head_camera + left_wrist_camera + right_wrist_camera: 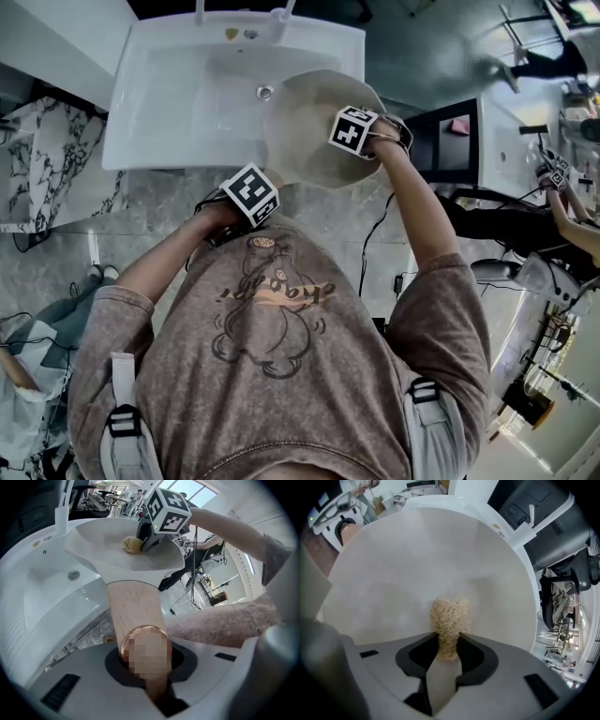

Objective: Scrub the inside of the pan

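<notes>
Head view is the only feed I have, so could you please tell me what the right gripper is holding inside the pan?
Observer: The right gripper is shut on a pale, fibrous scrubber.
Operator: Thank you. Is it touching the pan?
Observer: It appears so. The scrubber's tip lies against the cream inner surface of the pan.
Operator: And what does the left gripper have?
Observer: The left gripper is shut on the pan's light wooden handle.
</notes>
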`<action>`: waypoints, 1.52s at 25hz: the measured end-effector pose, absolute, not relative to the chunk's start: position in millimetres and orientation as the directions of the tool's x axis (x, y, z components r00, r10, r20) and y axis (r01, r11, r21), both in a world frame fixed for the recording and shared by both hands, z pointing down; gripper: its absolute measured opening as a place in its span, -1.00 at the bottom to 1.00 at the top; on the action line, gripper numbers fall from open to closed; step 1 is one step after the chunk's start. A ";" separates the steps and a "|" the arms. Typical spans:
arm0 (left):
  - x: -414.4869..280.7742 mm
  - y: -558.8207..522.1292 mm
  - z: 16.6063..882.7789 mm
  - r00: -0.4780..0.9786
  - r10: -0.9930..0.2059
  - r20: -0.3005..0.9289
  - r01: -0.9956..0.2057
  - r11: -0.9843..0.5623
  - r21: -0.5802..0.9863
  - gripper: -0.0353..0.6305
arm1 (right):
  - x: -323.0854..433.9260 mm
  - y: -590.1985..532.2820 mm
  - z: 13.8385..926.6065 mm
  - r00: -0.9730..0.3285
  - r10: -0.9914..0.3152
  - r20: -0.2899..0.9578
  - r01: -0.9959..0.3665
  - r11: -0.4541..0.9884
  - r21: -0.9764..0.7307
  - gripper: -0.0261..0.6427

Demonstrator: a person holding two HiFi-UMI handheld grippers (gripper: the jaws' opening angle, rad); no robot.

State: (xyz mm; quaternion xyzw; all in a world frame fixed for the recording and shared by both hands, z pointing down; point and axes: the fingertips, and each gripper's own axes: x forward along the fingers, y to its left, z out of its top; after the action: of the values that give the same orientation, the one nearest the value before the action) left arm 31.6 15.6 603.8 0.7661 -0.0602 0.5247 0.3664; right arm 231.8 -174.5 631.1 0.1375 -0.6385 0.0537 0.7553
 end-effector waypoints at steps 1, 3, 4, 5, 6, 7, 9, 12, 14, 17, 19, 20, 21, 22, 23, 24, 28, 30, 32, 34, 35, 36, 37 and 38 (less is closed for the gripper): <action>31.9 15.7 603.5 0.442 0.293 0.848 -0.477 -0.723 0.499 -0.71 | 232.4 -171.6 629.9 0.179 -0.091 0.980 -0.257 0.957 0.136 -0.50; 32.6 16.3 603.2 0.443 0.293 0.847 -0.478 -0.722 0.500 -0.71 | 238.9 -163.9 622.8 0.210 -0.078 0.975 -0.272 0.953 0.135 -0.50; 33.1 16.8 603.2 0.443 0.293 0.847 -0.478 -0.722 0.500 -0.71 | 242.5 -159.4 619.0 0.227 -0.068 0.971 -0.282 0.950 0.133 -0.50; 33.6 17.3 603.2 0.443 0.293 0.847 -0.478 -0.722 0.500 -0.71 | 243.3 -155.2 617.8 0.228 -0.057 0.972 -0.285 0.951 0.123 -0.50; 34.0 17.7 603.4 0.444 0.293 0.847 -0.478 -0.722 0.500 -0.71 | 240.4 -151.5 619.7 0.210 -0.046 0.977 -0.282 0.954 0.105 -0.51; 34.3 17.9 603.6 0.444 0.293 0.847 -0.477 -0.722 0.500 -0.71 | 236.1 -148.0 622.5 0.187 -0.034 0.982 -0.276 0.957 0.086 -0.50; 34.0 17.6 603.8 0.445 0.294 0.846 -0.476 -0.722 0.502 -0.71 | 236.1 -140.3 620.8 0.200 -0.013 0.980 -0.276 0.959 0.069 -0.51; 33.7 17.2 603.8 0.444 0.299 0.844 -0.474 -0.721 0.505 -0.71 | 236.5 -129.6 616.2 0.233 0.022 0.972 -0.274 0.961 0.044 -0.50; 33.4 17.0 603.9 0.444 0.303 0.843 -0.472 -0.721 0.507 -0.71 | 231.1 -123.5 618.0 0.219 0.055 0.974 -0.276 0.961 0.007 -0.50; 33.0 16.5 603.4 0.444 0.307 0.842 -0.470 -0.720 0.511 -0.71 | 217.0 -115.4 624.5 0.156 0.106 0.982 -0.280 0.958 -0.059 -0.50; 31.9 15.8 603.0 0.443 0.308 0.842 -0.470 -0.720 0.511 -0.71 | 208.9 -112.4 623.5 0.131 0.121 0.984 -0.276 0.958 -0.081 -0.50; 31.3 15.2 603.0 0.442 0.307 0.843 -0.471 -0.720 0.510 -0.71 | 205.8 -111.4 623.1 0.123 0.126 0.984 -0.278 0.957 -0.088 -0.50; 30.8 14.5 603.1 0.442 0.306 0.843 -0.473 -0.720 0.508 -0.71 | 202.6 -110.5 623.4 0.113 0.131 0.985 -0.281 0.955 -0.095 -0.50; 30.5 14.2 603.3 0.442 0.305 0.844 -0.474 -0.719 0.508 -0.71 | 199.6 -109.5 624.0 0.103 0.137 0.985 -0.285 0.953 -0.103 -0.50; 30.5 14.3 603.3 0.442 0.307 0.843 -0.473 -0.719 0.510 -0.71 | 197.0 -108.3 624.7 0.096 0.144 0.985 -0.287 0.952 -0.111 -0.50; 30.9 14.7 603.1 0.443 0.313 0.840 -0.470 -0.717 0.515 -0.72 | 195.4 -107.2 625.2 0.098 0.151 0.984 -0.284 0.952 -0.118 -0.50; 31.1 14.4 602.7 0.450 0.328 0.831 -0.458 -0.714 0.530 -0.72 | 190.1 -104.7 626.3 0.145 0.177 0.973 -0.235 0.962 -0.140 -0.50; 31.1 14.3 603.1 0.451 0.328 0.830 -0.458 -0.713 0.531 -0.72 | 182.2 -101.5 626.8 0.133 0.199 0.971 -0.228 0.960 -0.165 -0.50; 30.8 14.2 603.4 0.451 0.328 0.830 -0.455 -0.715 0.530 -0.72 | 170.6 -97.8 627.0 0.093 0.217 0.972 -0.237 0.953 -0.191 -0.50; 30.0 14.6 603.8 0.450 0.330 0.830 -0.452 -0.717 0.530 -0.72 | 159.6 -95.4 627.4 0.053 0.226 0.973 -0.245 0.947 -0.207 -0.50; 29.7 14.9 603.9 0.451 0.331 0.829 -0.452 -0.717 0.531 -0.72 | 154.6 -95.0 627.6 0.033 0.229 0.973 -0.248 0.945 -0.214 -0.50; 29.6 14.9 603.9 0.451 0.331 0.829 -0.451 -0.717 0.532 -0.72 | 149.5 -95.2 627.8 0.009 0.230 0.973 -0.254 0.942 -0.220 -0.50; 29.7 14.8 603.9 0.452 0.332 0.828 -0.451 -0.716 0.533 -0.72 | 144.5 -96.0 627.9 -0.016 0.231 0.973 -0.261 0.938 -0.227 -0.50; 29.9 14.7 603.9 0.451 0.332 0.828 -0.451 -0.716 0.533 -0.72 | 140.3 -97.0 628.0 -0.038 0.231 0.972 -0.268 0.935 -0.233 -0.50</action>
State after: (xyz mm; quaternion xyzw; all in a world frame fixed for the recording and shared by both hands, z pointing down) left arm 29.9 14.7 603.9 0.7650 -0.0386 0.5224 0.3746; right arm 140.3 -97.0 628.0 0.0133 -0.6975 0.1800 0.6934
